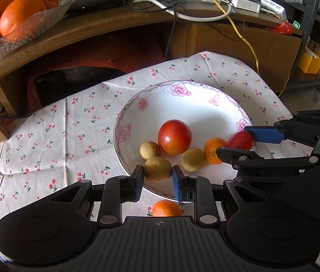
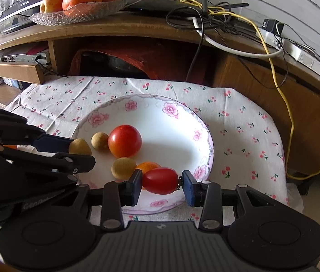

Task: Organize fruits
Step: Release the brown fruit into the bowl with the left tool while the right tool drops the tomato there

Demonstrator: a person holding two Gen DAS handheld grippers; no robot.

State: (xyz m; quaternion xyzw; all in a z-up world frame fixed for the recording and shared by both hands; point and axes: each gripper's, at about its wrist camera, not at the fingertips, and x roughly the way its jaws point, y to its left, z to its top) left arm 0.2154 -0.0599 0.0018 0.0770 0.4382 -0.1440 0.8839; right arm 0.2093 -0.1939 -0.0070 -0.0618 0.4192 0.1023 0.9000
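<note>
A white plate with pink flowers [image 1: 178, 86] [image 2: 137, 97] holds a large red tomato [image 1: 174, 136] [image 2: 125, 140], two loose brown longans [image 1: 150, 150] [image 1: 193, 159] and a small orange fruit [image 1: 214, 150] [image 2: 147, 166]. My left gripper [image 1: 157, 172] [image 2: 80, 153] is shut on a third brown longan [image 1: 157, 167] [image 2: 80, 146] over the plate's near-left rim. On the plate's right side, the right gripper [image 2: 161, 180] [image 1: 233, 140] is shut on an oval red tomato [image 2: 160, 180] [image 1: 239, 140]. Another small orange fruit [image 1: 166, 208] lies on the cloth under the left gripper.
The cherry-print tablecloth [image 1: 46, 136] [image 2: 239, 124] covers a small table. Behind it stands a wooden desk [image 1: 92, 27] with a glass dish of oranges [image 1: 19, 31] [image 2: 80, 11] and tangled cables, including a yellow one [image 2: 289, 113] that hangs down at the right.
</note>
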